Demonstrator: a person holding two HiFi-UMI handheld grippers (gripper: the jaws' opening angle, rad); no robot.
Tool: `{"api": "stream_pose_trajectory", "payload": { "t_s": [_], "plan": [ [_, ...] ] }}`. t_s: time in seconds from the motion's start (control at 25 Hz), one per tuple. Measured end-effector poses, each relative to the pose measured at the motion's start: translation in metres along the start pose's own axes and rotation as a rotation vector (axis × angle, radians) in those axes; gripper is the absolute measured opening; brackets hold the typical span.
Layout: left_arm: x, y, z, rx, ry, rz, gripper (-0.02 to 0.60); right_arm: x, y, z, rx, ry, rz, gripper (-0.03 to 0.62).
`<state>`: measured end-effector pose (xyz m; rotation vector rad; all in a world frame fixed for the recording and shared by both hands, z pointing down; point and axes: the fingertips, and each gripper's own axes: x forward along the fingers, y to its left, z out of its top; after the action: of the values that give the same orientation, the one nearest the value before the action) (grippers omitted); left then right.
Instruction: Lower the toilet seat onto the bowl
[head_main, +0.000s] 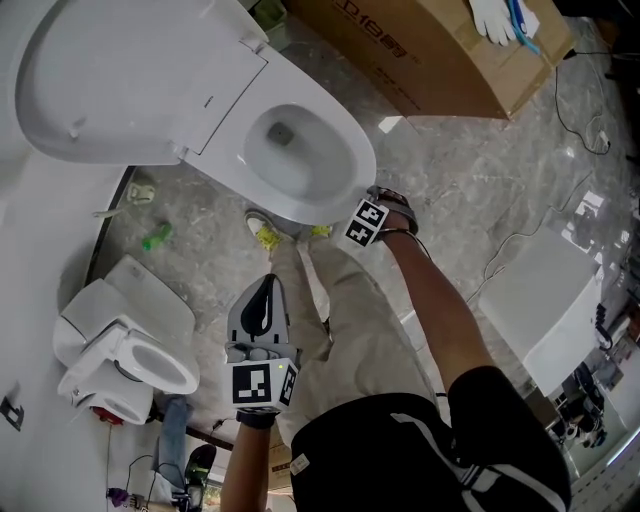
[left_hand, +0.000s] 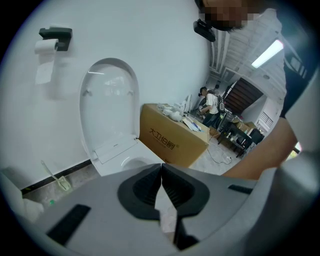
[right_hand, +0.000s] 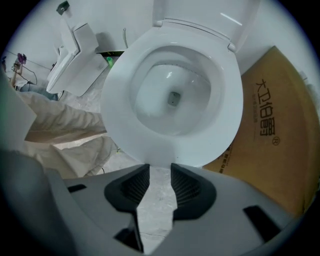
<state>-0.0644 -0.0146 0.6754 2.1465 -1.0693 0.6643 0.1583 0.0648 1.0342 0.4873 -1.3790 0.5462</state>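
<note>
Beside the toilet seat (right_hand: 226, 100), a cardboard box (right_hand: 272, 130) reads "大卫伯爵" (plus ®); right gripper (right_hand: 160, 168) jaws half apart at the seat's front edge, left gripper (left_hand: 161, 168) jaws together, empty.

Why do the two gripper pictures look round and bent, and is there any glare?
Both gripper views are wide-angle, with dark corners; in the right gripper view the toilet bowl and cardboard box bulge. Left gripper view: a ceiling light flares bright. Head view: a glare patch on the glossy floor.
</note>
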Motion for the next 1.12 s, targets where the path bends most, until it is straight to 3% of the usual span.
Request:
{"api": "stream_pose_trajectory", "payload": {
  "t_s": [0.44,0.48,0.52,0.6,0.68,0.84,0.96,1.12],
  "plan": [
    [-0.001,-0.013,-0.005,-0.013,0.008,-0.011,0.012,0.005,-0.001,-0.001,0.037,0.062,0.013,0.129],
    [-0.002,-0.015,-0.004,-0.008,0.005,-0.017,0.012,0.001,-0.002,0.0,0.08,0.059,0.037,0.109],
    [-0.003,-0.018,-0.002,-0.003,0.001,-0.023,0.012,-0.008,-0.003,0.004,0.148,0.039,0.072,-0.005],
    [-0.008,-0.022,0.002,0.003,-0.008,-0.029,0.014,-0.041,-0.006,0.017,0.305,-0.063,0.137,-0.008],
    [-0.017,-0.027,0.012,0.007,-0.026,-0.029,0.012,-0.087,-0.011,0.028,0.377,-0.185,0.165,-0.008],
    [-0.044,-0.044,0.055,0.032,-0.107,-0.03,0.014,-0.185,-0.017,0.026,0.356,-0.346,0.145,-0.008],
    [-0.053,-0.053,0.095,0.093,-0.181,-0.028,0.014,-0.264,-0.042,0.031,0.354,-0.466,0.1,-0.007],
    [-0.069,-0.061,0.139,0.19,-0.262,-0.025,0.014,-0.388,-0.072,0.048,0.395,-0.722,0.019,-0.007]
  ]
}}
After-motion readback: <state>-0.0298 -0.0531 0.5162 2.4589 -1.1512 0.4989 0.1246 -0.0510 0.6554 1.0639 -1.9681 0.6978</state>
